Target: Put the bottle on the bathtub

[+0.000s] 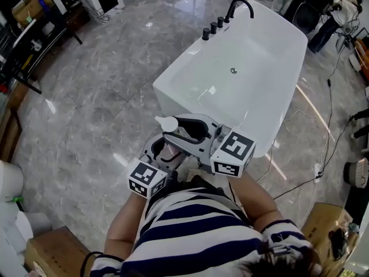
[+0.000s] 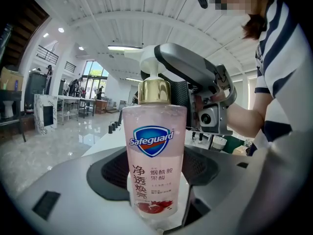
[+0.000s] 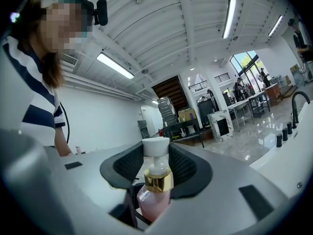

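Polished marble floor (image 1: pixel 98 91) surrounds the white bathtub (image 1: pixel 165 85), which stands just ahead of us with its black faucet (image 1: pixel 239 6) at the far end. We hold the bottle (image 2: pixel 154 160) upright close to our chest, short of the tub's near rim and not yet over it. Our left gripper (image 1: pixel 164 153) has its fingers (image 2: pixel 110 173) clamped on the pink body low down. Our right gripper (image 1: pixel 185 133) has its fingers (image 3: pixel 190 168) closed about the white pump head, as far as we can judge. We take this for the carrying step. Next we need to reach forward, lower the base flat onto the rim, and then release both grips.
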Motion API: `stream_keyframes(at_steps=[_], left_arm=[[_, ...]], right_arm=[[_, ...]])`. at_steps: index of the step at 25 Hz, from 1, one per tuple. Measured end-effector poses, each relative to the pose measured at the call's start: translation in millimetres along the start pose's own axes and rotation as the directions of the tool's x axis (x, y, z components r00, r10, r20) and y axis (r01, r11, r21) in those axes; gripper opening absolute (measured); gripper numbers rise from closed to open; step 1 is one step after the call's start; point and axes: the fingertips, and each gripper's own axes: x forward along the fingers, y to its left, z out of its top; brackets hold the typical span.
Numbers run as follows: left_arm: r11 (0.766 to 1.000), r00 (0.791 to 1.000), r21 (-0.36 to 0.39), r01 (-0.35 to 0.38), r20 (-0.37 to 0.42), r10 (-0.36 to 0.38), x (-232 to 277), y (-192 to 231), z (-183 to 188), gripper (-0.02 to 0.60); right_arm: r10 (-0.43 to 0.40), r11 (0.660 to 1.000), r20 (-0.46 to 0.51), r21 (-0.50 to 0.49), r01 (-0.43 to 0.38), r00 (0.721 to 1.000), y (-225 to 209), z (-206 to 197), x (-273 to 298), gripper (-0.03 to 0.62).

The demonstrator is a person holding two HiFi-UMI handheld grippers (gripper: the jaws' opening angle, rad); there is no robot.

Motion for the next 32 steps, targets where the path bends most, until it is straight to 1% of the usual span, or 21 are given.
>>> stream_keyframes(at_steps=[3, 9, 16, 19, 23, 26, 29, 32], left_arm=[[1.0, 1.0, 0.003, -0.002, -0.002, 0.002, 17, 11, 2, 0.313], [1.0, 1.0, 0.007, 0.0, -0.032, 0.0, 39, 26, -1, 0.313], [0.999, 0.999, 0.035, 0.025, -0.048, -0.023, 62, 50, 6, 0.313], [0.998, 0.998, 0.042, 0.054, -0.045, -0.052, 75, 62, 9, 0.313], [0.993, 0.993, 0.05, 0.111, -0.052, -0.108, 97, 86, 13, 0.313], [0.985, 0.985, 0.069, 0.159, -0.081, -0.153, 114, 110, 18, 0.313], [0.976, 0.975, 0.083, 0.203, -0.106, -0.194, 132, 132, 24, 0.313], [0.969, 0.968, 0.085, 0.233, -0.122, -0.222, 149, 157, 31, 0.313]], right_arm=[[-0.012, 1.0, -0.005, 0.004, 0.012, 1.0, -20, 1, 1, 0.176], [-0.04, 0.999, -0.01, 0.032, 0.04, 0.999, -50, -4, 1, 0.176], [-0.085, 0.995, 0.021, 0.047, 0.084, 0.996, -84, 1, 5, 0.176], [-0.121, 0.991, 0.023, 0.058, 0.119, 0.992, -102, 3, 10, 0.178], [-0.172, 0.983, 0.022, 0.069, 0.17, 0.985, -135, 5, 20, 0.178], [-0.212, 0.974, 0.031, 0.089, 0.209, 0.977, -163, 8, 30, 0.178], [-0.237, 0.967, 0.053, 0.11, 0.23, 0.97, -191, 13, 38, 0.179], [-0.263, 0.958, 0.068, 0.134, 0.252, 0.962, -222, 19, 50, 0.179]])
